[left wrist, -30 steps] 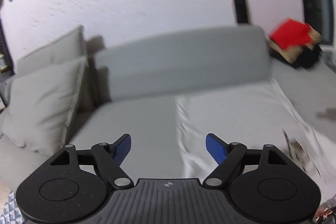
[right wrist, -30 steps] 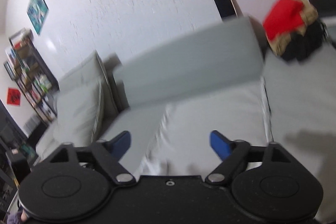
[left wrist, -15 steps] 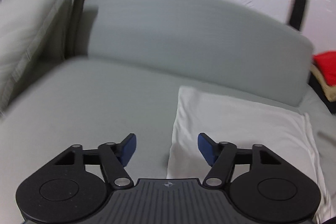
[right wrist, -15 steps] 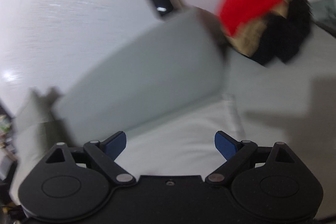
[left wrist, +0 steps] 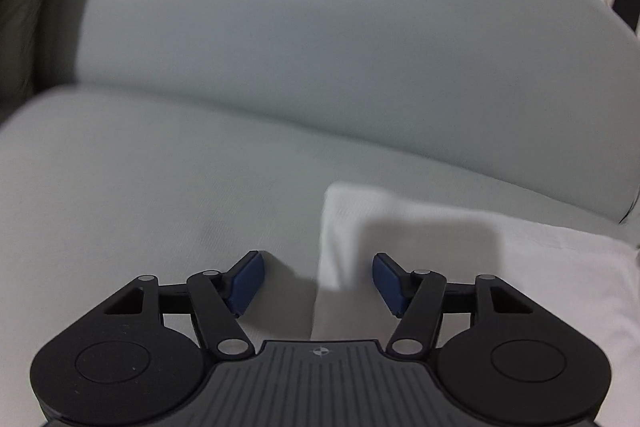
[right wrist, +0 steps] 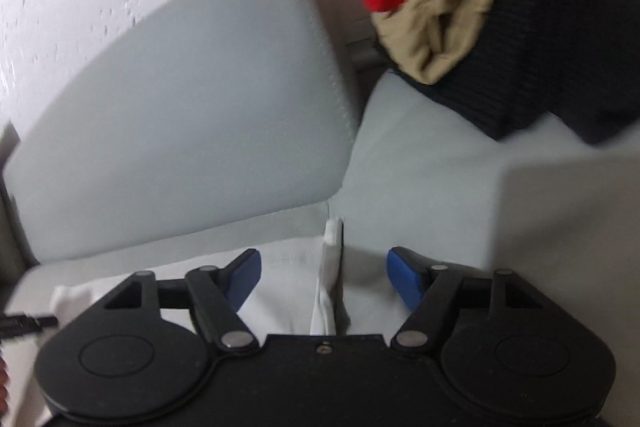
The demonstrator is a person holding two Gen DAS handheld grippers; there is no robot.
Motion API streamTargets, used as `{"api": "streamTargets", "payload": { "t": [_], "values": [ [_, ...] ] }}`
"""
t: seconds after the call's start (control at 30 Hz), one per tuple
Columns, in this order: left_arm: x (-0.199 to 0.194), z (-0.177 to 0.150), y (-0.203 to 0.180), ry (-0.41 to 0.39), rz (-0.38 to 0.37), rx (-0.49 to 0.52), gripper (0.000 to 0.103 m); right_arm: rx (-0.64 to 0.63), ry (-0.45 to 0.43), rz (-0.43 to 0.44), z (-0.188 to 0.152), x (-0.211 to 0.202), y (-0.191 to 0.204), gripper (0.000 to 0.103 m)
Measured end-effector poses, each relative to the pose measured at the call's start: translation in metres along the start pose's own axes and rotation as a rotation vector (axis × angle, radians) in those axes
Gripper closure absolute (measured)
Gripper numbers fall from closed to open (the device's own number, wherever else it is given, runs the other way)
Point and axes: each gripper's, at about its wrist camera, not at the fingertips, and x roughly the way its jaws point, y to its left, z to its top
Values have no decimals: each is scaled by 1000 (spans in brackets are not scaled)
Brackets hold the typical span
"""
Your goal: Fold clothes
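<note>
White cloth, a garment (left wrist: 460,255), lies flat on the seat of a pale grey sofa (left wrist: 160,187), close to the upright back cushion (left wrist: 320,47). In the left wrist view its left edge runs between the two blue pads of the left gripper (left wrist: 318,281), whose jaws stand wide apart with nothing between them but that edge and bare seat. In the right wrist view the garment's right edge (right wrist: 332,267) rises in a thin upright fold between the spread jaws of the right gripper (right wrist: 324,275), also holding nothing. Whether either pad touches the cloth cannot be told. Further back to the right, a heap of clothes (right wrist: 500,7), red, tan and black, sits on the sofa beside the back cushion's end, well apart from the white garment.
</note>
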Motion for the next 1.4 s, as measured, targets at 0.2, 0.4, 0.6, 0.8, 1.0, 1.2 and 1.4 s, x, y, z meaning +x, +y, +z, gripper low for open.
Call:
{"api": "streamTargets", "payload": {
  "t": [0.2, 0.4, 0.6, 0.8, 1.0, 1.2, 1.4],
  "values": [
    [13, 0, -30, -108, 46, 121, 84, 1, -47, -17, 0, 3, 1, 69],
    [-6, -2, -58, -206, 158, 224, 95, 49, -120, -29, -2, -6, -4, 99],
    [-70, 9, -64, -309, 198, 229, 95, 129, -176, -24, 0, -41, -8, 99],
    [-164, -7, -60, -381, 178, 222, 95, 298, -235, 75, -14, -160, -6, 99],
    [-253, -70, -29, -284, 167, 152, 94, 442, -163, 173, -55, -269, 1, 99],
    [-343, -141, 1, -256, 140, 129, 94, 465, -73, 180, -99, -353, -2, 99],
    [-344, -214, -6, -45, 239, 246, 87, 398, -19, 109, -128, -370, 1, 97]
  ]
}}
